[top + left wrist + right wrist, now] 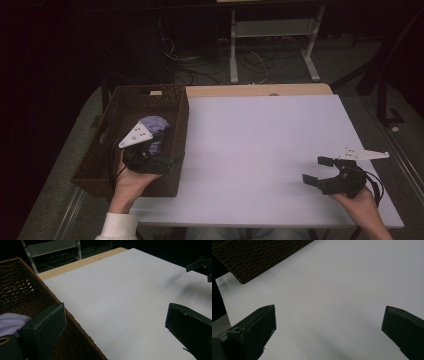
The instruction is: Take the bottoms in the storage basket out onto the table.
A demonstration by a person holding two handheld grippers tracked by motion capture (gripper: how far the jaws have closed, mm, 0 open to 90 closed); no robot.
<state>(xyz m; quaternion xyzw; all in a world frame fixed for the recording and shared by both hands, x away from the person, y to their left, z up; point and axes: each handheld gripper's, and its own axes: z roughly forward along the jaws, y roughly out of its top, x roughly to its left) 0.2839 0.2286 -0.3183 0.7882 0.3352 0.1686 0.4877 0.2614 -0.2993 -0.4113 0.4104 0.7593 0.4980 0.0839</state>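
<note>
There are two grippers, one basket, one bundle of cloth and one table. The basket (131, 142) is dark brown and woven, rectangular, with an open weave near its rim; it sits at the left edge of the table (260, 150), whose top is plain white with a strip of light wood along its far side. Inside the basket lies the cloth (156, 125), a soft pale lilac bundle, crumpled rather than folded, resting against the basket's right wall about midway along it. In the left gripper view a corner of the same cloth (11, 323) shows just behind the left-hand jaw, with the basket wall (22, 292) rising beside it.

The left gripper (176, 159) is held over the near part of the basket, just on the near side of the cloth, pointing right across the basket's right wall towards the table. Its jaws stand wide apart with nothing between them. The right gripper (317, 171) is near the table's near right corner, well apart from the basket and pointing left at it. Its jaws are also spread wide and hold nothing; in the right gripper view the white table top lies between them and a corner of the basket (259, 257) shows beyond
</note>
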